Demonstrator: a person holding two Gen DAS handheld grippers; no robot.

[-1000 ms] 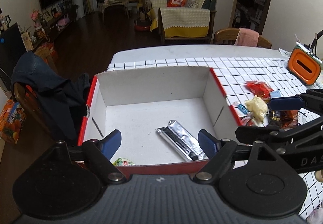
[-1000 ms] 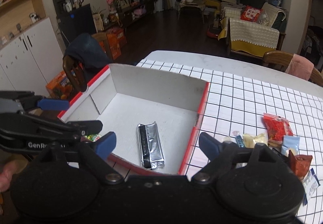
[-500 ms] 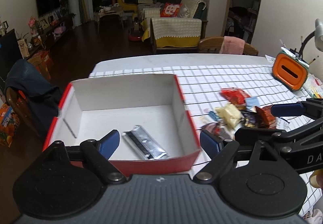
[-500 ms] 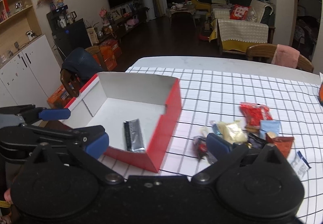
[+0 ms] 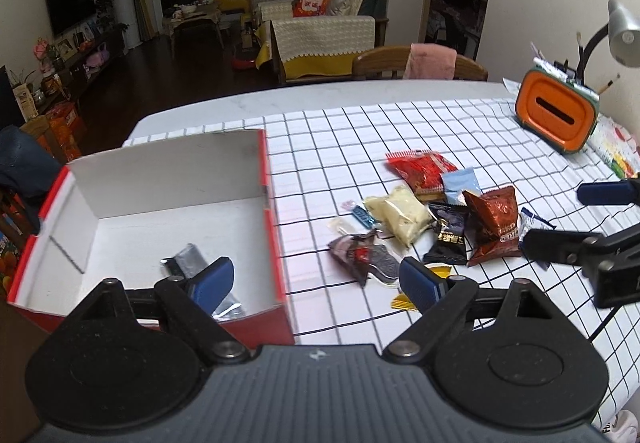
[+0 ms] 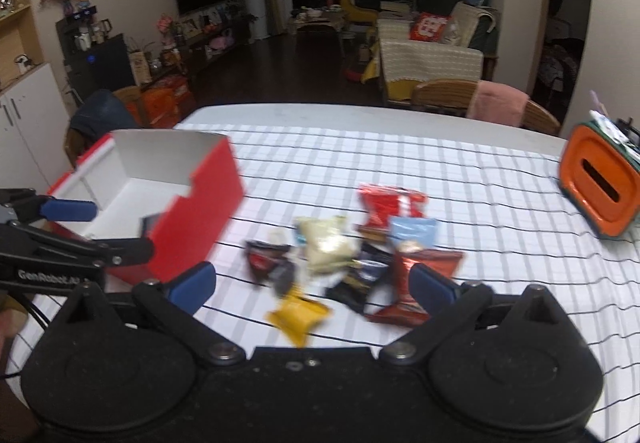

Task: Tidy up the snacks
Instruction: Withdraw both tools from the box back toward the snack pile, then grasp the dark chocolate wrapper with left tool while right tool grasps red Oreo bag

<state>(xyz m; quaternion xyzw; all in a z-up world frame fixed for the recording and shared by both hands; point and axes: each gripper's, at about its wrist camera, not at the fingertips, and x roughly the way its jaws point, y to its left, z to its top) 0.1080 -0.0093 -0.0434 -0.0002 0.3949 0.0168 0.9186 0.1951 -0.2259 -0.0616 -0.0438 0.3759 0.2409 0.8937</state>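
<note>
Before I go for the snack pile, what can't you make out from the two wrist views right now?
- Silver packet in the red box: left view, partly behind a gripper finger; right view, behind the box wall.
- Snack pile labels: right view, motion blur.
- Yellow packet: left view, mostly behind a finger.

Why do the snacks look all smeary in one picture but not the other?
Right wrist view: motion blur smears the pile of snack packets and the red cardboard box. Left wrist view: the packets look sharper; only the box's edge is slightly blurred. Fisheye bends both.
</note>
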